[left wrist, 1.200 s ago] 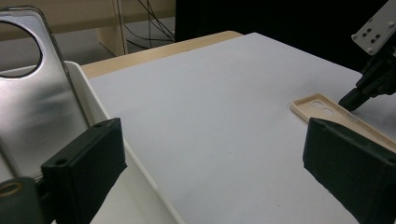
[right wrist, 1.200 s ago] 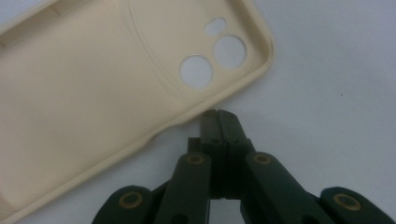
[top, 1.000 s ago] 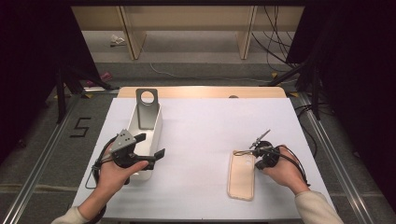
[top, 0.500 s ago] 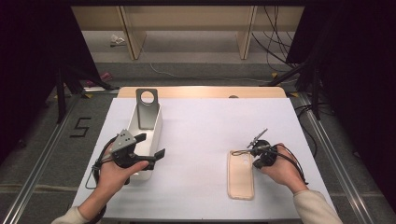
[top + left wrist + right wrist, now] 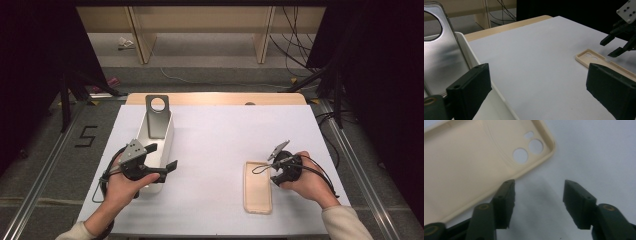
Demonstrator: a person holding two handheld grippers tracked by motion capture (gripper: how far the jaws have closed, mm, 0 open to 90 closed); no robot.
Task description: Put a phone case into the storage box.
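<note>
While lying flat on the white bench, the beige soft plastic phone case sits just beside the right gripper, whose fingers have just been opening and stand apart, holding nothing. Left gripper fingers wide, empty, by the white tray holding a clear phone case.

Beige phone case cut off left, top.

Left hand-held gripper holds its jaws wide apart; right hand-held gripper's jaws have just been opening, empty.
</note>
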